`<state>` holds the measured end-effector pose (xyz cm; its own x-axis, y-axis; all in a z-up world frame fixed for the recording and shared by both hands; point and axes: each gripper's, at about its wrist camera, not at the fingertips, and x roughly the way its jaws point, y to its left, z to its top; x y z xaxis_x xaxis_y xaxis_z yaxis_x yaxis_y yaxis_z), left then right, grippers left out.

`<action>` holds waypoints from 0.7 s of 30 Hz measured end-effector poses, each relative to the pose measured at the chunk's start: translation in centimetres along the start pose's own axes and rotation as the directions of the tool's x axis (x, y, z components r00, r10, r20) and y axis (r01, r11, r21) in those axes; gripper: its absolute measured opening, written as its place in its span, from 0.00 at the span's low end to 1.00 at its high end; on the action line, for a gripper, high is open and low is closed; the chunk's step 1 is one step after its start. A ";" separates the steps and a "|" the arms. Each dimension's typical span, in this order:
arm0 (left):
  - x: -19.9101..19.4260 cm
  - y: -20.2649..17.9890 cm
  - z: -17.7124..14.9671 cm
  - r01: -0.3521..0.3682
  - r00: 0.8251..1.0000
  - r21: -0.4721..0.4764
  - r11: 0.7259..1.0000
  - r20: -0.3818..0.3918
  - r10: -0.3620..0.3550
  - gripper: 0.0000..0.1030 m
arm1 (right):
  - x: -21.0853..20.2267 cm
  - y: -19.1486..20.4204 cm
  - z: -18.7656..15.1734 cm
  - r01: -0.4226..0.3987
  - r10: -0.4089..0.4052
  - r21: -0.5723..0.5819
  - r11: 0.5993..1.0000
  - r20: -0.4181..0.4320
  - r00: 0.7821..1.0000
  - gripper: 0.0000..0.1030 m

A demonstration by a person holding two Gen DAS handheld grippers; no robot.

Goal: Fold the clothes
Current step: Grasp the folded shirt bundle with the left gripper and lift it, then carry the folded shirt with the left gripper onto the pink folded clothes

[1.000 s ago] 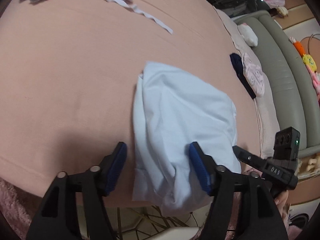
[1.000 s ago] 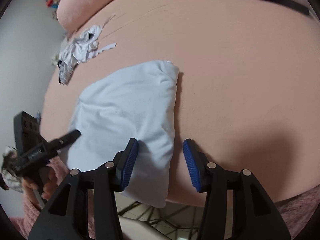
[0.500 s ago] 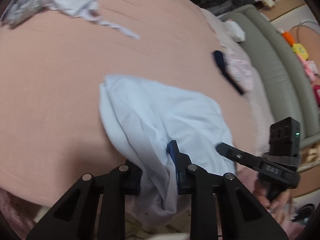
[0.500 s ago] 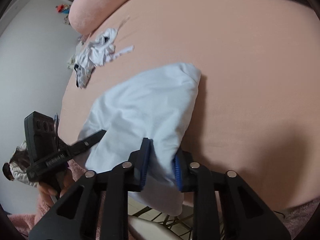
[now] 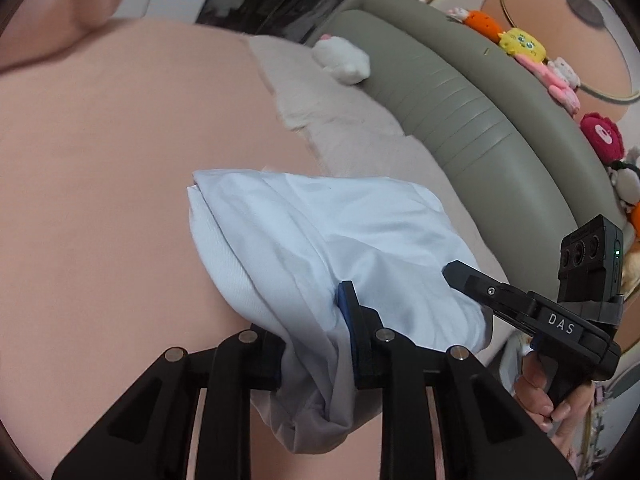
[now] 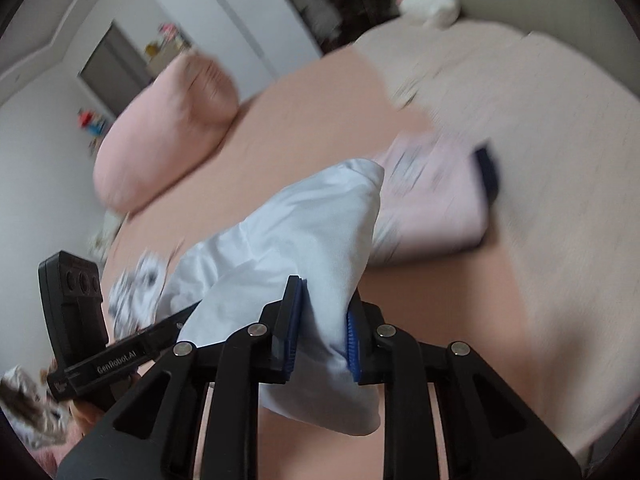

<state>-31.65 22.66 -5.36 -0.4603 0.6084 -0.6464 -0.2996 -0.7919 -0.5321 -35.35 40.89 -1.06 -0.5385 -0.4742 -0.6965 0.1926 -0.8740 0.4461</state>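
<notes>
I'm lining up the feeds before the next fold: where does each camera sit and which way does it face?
Left wrist: rides the left gripper, looking down along its fingers at the pale blue garment on the bed; the right gripper and a hand show.
Right wrist: rides the right gripper, facing the pink pillow; the left gripper shows.
Shared: both clamp the same garment.
</notes>
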 end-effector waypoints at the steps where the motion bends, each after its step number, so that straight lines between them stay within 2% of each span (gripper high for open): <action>1: 1.7 -0.2 1.4 0.006 1.000 -0.003 1.000 -0.001 -0.006 0.23 | 0.3 -1.1 1.4 0.006 -0.006 0.006 1.000 0.011 1.000 0.19; 4: 6.1 0.6 4.4 0.020 1.000 -0.035 0.999 -0.010 -0.020 0.23 | 2.4 -4.2 5.1 0.027 -0.027 0.024 0.999 0.018 0.999 0.19; 9: 10.9 2.5 4.6 -0.016 1.000 -0.018 1.000 -0.020 0.016 0.23 | 8.3 -8.1 7.3 0.071 -0.070 0.015 0.997 -0.031 0.997 0.19; 10: 11.7 3.0 4.3 -0.032 0.999 -0.014 0.999 -0.034 0.032 0.26 | 9.3 -8.6 7.2 0.087 -0.087 0.000 0.996 -0.032 0.996 0.19; 11: 12.4 3.6 4.0 -0.056 0.997 -0.010 0.998 -0.059 0.056 0.34 | 10.0 -9.2 7.1 0.098 -0.099 -0.005 0.995 -0.030 0.995 0.22; 12: 12.8 4.1 3.7 -0.069 0.995 -0.013 0.998 -0.079 0.068 0.47 | 10.7 -9.9 7.0 0.108 -0.108 -0.008 0.994 -0.028 0.994 0.23; 14: 12.3 4.9 3.2 -0.070 0.994 -0.036 0.997 -0.087 0.067 0.51 | 11.1 -11.4 6.8 0.058 -0.056 0.053 0.997 -0.035 0.998 0.26; 16: 10.3 5.3 3.4 -0.082 0.996 -0.049 0.995 -0.026 0.081 0.51 | 10.4 -12.2 6.6 0.006 -0.004 0.099 0.995 -0.018 1.000 0.26; 19: 6.5 4.1 3.5 -0.091 0.988 -0.002 0.996 0.121 0.091 0.48 | 7.1 -12.2 6.5 0.043 -0.052 0.099 0.994 0.097 0.994 0.27; 21: 5.9 2.3 3.5 -0.051 0.991 0.072 0.996 0.131 0.042 0.48 | 5.7 -11.4 6.4 0.017 -0.029 0.092 0.996 0.128 0.991 0.28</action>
<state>-38.01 24.25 -8.45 -0.5778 0.5629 -0.5909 -0.3352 -0.8238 -0.4571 -45.87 48.87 -6.49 -0.6440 -0.4316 -0.6316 0.1071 -0.8684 0.4842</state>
